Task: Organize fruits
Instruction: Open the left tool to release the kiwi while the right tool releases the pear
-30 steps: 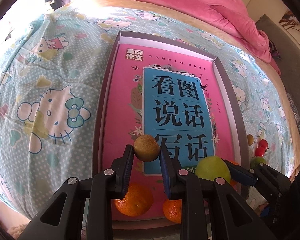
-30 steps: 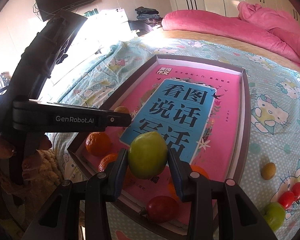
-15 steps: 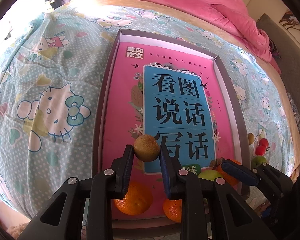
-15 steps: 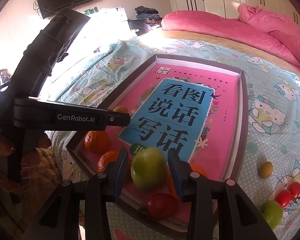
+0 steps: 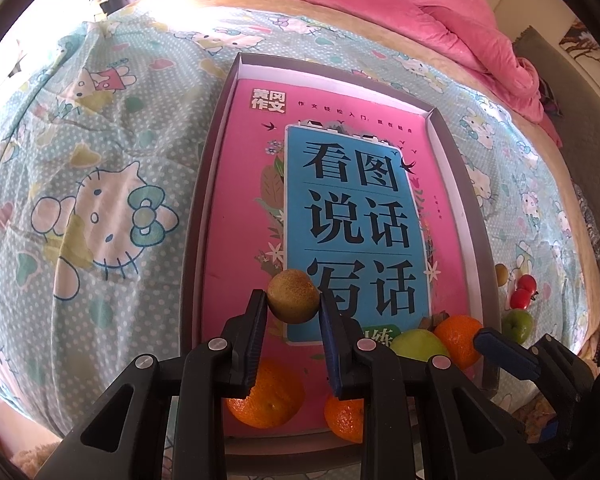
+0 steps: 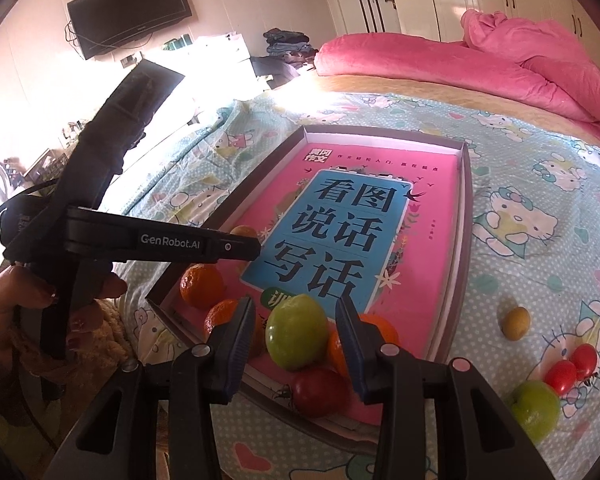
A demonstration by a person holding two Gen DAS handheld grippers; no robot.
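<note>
Left side: your left gripper [image 5: 293, 307] is clamped on a small brown kiwi [image 5: 293, 296], held above the near end of the box lid [image 5: 196, 216] that serves as tray, over the pink book [image 5: 244, 208] lying inside. Below it two oranges [image 5: 265, 404] sit on the book's near edge.

Centre: a green apple [image 6: 297, 332] rests in the tray's near corner among the oranges and a red tomato [image 6: 320, 392].

Right side: your right gripper [image 6: 296, 350] straddles that apple with fingers released; gaps show on both sides, so nothing is grasped. Outside the tray, on the bedsheet [image 6: 540, 240], lie a small yellow fruit [image 6: 515, 323], two cherry tomatoes [image 6: 572, 368] and a second green apple [image 6: 535, 410].

Step in hand, by my reading: apple placed, kiwi awaiting placement. Next calls for lowering the kiwi into a free spot beside the oranges, and taking the right gripper to the loose fruit.
</note>
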